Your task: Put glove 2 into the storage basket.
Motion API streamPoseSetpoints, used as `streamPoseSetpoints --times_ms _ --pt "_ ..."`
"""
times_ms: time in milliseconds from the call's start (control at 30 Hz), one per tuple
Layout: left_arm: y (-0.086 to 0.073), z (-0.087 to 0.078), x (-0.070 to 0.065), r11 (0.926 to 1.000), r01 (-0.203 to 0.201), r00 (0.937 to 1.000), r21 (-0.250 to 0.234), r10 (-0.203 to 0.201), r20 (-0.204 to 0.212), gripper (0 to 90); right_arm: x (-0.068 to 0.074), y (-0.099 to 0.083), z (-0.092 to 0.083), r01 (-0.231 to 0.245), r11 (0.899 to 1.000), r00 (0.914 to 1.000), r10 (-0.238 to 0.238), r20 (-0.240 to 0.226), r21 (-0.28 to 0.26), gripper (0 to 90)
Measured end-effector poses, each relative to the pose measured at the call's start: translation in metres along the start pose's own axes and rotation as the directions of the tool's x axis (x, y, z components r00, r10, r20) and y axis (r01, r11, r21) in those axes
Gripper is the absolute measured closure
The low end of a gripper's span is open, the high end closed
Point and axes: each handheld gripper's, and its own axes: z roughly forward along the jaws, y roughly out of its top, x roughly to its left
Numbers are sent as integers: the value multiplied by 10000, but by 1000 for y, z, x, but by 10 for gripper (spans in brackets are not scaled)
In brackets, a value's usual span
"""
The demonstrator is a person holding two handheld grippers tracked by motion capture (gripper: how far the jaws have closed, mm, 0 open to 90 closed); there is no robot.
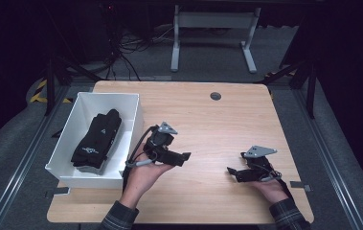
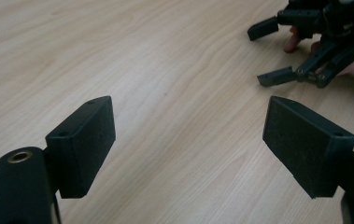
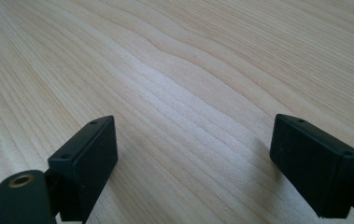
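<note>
Both tools hang over bare wood with nothing between their jaws. The left gripper (image 1: 185,156) is spread wide and points across the wooden table (image 1: 208,120) toward the right gripper (image 1: 235,164), which is spread just as wide and aims back at it, the two well apart. Each sits in a hand with a plaid cuff. At the table's left edge stands a white bin (image 1: 133,117) holding a stack of black socks (image 1: 97,139).

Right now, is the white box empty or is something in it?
Not empty. The white box holds folded black socks, lying flat on its bottom in the high view.
</note>
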Motion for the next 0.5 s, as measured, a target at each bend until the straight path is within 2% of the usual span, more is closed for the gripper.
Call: streamPoseSetpoints --times_ms 100,267,400,500 --pt "-9 17 -5 9997 -128 9999 211 127 32 173 0 0 0 -1 10000 10000 1 17 27 155" --pt "-26 41 -6 9973 -265 9996 688 271 -78 174 0 0 -1 6 10000 10000 -6 17 34 155" --pt "-40 61 -4 9935 -431 9981 1050 476 -403 177 0 0 -1 2 10000 10000 -2 15 32 155" --pt "-45 70 -3 9905 -548 9963 1257 627 -596 174 0 0 -1 3 10000 10000 -3 16 31 156"
